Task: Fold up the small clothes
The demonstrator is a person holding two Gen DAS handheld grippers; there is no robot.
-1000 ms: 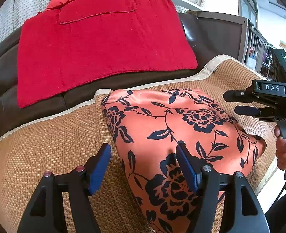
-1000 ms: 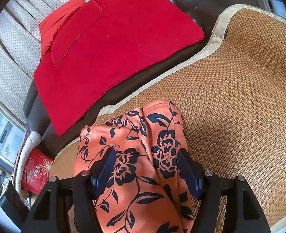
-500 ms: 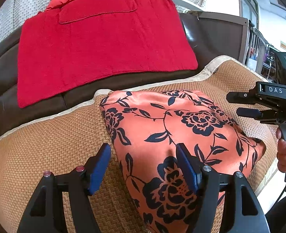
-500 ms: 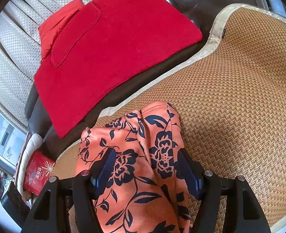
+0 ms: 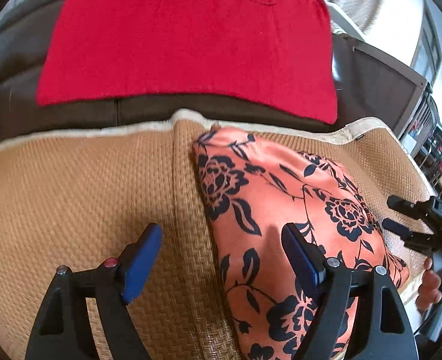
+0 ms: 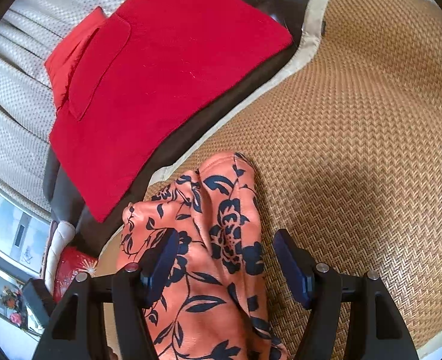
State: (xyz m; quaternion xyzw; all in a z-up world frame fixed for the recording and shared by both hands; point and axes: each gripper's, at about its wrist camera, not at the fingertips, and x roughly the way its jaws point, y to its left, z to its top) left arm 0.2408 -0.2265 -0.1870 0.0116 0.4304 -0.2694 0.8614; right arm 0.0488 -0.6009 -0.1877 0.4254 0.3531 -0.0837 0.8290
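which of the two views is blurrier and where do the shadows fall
Left wrist view: softer, with motion smear on the woven mat and red blanket, and a gripper shadow on the mat by the left hand-held gripper. Right wrist view: sharp weave, with a soft dark shadow on the mat beside the floral garment; both bend at the fisheye edges.

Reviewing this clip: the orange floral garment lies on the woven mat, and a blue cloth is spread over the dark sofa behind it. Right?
Not quite: the cloth spread over the dark sofa is red, not blue, as the left wrist view shows. The orange floral garment does lie on the woven mat.
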